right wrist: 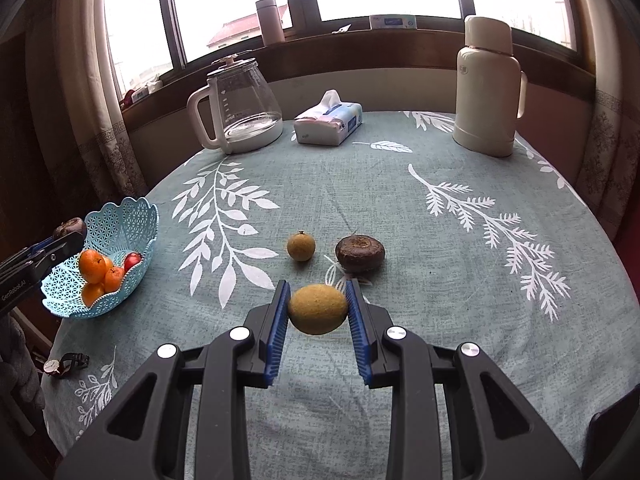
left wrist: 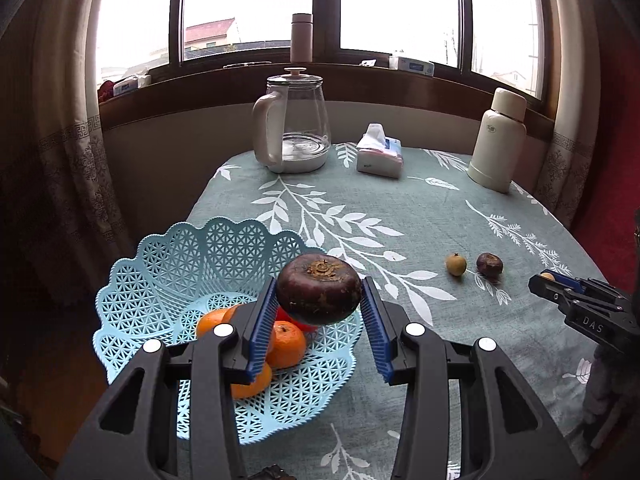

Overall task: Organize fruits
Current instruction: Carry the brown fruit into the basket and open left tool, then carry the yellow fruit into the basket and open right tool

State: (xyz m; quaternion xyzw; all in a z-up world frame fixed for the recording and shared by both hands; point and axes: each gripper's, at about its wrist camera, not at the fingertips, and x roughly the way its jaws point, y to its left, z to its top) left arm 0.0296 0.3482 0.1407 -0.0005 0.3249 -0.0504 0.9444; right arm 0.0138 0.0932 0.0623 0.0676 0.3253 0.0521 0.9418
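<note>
Left gripper (left wrist: 320, 304) clasped a dark fruit (left wrist: 319, 288) over the blue basket (left wrist: 160, 264) at the table's left edge, release apparently next; right gripper (right wrist: 318, 312) gripped a yellow fruit (right wrist: 318, 309).

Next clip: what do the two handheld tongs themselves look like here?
Both are matte black plastic frames with triangular cutouts and round silver pivot caps. The left tongs and right tongs each carry two fingers faced with ribbed blue pads. White lettering marks their sides, partly legible. No cables show.
</note>
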